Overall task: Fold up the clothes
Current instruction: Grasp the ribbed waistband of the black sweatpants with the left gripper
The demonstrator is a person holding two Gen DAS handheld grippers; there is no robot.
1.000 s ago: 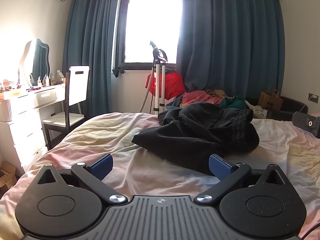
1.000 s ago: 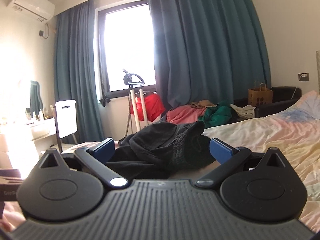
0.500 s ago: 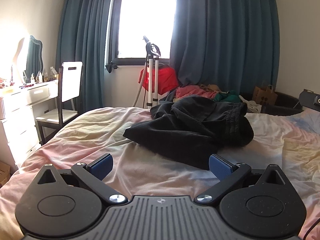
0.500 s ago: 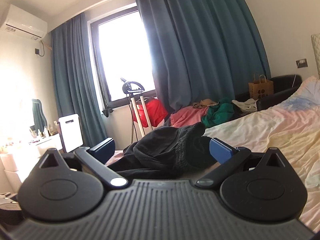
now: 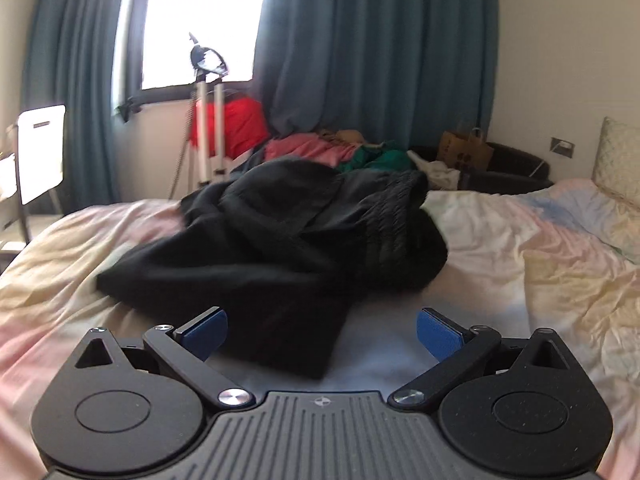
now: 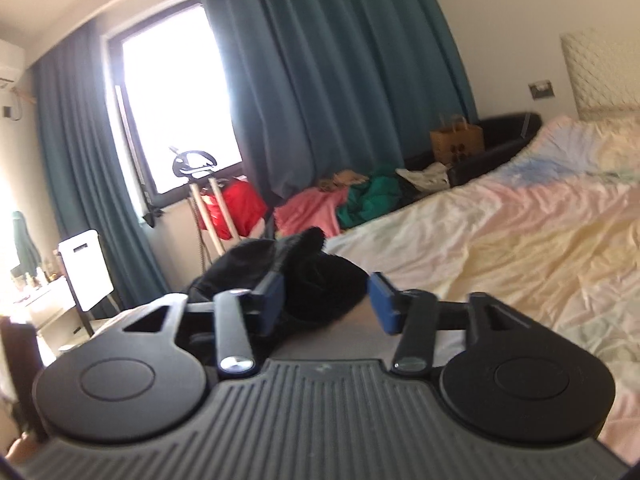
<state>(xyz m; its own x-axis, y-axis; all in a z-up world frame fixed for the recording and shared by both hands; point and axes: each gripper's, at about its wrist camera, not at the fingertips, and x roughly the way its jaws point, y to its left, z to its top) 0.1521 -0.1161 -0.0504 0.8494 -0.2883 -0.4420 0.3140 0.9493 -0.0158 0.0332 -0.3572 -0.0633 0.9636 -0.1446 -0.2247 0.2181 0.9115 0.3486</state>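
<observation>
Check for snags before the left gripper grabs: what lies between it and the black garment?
Nothing: the left wrist view shows only bare bedsheet, with the black garment's near edge already between the open left gripper's fingers.

Teal curtains (image 5: pixel 372 52), bright window (image 5: pixel 200 20)

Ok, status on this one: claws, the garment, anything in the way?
Left claw open, nothing between its pads. Right claw closing, black garment beyond its pads, not pinched. Garment crumpled on the bed, unfolded. Nothing blocking it.
</observation>
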